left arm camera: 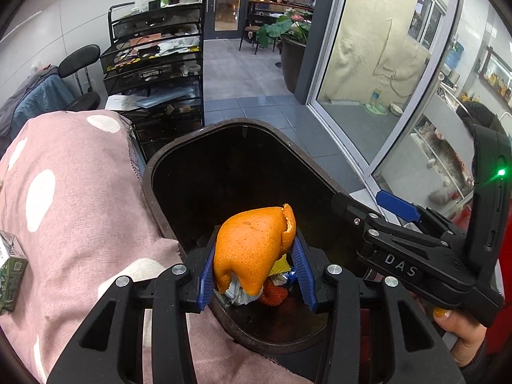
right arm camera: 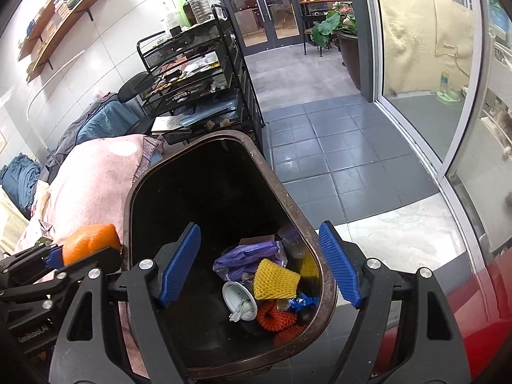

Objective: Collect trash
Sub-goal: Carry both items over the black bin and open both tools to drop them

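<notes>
Nearest the left wrist lens, the left gripper (left arm camera: 256, 272) has its blue pads pinching a piece of orange peel (left arm camera: 252, 249), held over the near part of the open brown bin (left arm camera: 150, 172); seen from the right wrist, the same peel sits just at the bin's left rim. Left of the bin lies a pink spotted blanket (left arm camera: 73, 192). Moving right, the right gripper (right arm camera: 259, 262) hangs over the bin mouth with its jaws spread wide and nothing between them. On the bin floor already lie a purple bag (right arm camera: 246, 256), a yellow foam net (right arm camera: 275, 278), a white cup (right arm camera: 238, 300) and an orange net (right arm camera: 275, 316), so several pieces look collected and the peel seems ready to drop. Whether more trash waits outside is not shown. The bin's far inside is too dark to read, and the blue scrap beside the nets is too small to identify.
</notes>
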### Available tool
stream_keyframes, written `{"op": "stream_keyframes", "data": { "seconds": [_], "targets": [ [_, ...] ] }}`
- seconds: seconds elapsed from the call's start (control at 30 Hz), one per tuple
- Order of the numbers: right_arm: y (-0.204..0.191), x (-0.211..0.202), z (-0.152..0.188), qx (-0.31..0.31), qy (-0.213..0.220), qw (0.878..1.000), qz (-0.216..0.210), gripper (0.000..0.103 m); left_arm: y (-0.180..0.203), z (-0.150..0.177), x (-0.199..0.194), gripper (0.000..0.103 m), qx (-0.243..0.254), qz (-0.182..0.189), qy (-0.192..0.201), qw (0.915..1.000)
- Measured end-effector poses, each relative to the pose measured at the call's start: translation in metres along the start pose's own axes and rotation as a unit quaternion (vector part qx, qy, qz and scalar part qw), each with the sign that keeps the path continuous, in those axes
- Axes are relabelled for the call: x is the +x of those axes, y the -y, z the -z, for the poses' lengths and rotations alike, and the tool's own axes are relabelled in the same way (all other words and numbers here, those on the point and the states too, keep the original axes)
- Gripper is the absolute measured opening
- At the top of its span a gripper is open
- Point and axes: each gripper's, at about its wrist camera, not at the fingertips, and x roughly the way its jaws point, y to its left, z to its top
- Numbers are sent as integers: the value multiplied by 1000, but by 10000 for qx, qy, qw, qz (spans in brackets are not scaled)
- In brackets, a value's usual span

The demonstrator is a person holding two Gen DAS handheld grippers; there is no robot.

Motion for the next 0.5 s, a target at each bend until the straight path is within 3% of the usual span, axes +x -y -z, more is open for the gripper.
{"op": "stream_keyframes", "data": {
  "seconds": [0.13, 0.2, 0.23, 0.5],
  "targets": [
    [-2, 1, 0, 1, -13, 10000, 14, 76, 1, 0, 3, 59, 68, -72, -45, 9999],
    [-1, 1, 0, 1, -20, 10000, 22, 77, 2, 1, 2, 76, 102, -128, 30, 9999],
    [-2, 1, 0, 5, -16, 10000, 28, 78, 2, 1, 1, 79, 123, -138, 62, 9998],
    [5, -5, 1, 148, 139, 9996, 172, 88, -1, 1, -10, 92, 112, -192, 214, 9995]
  ]
}}
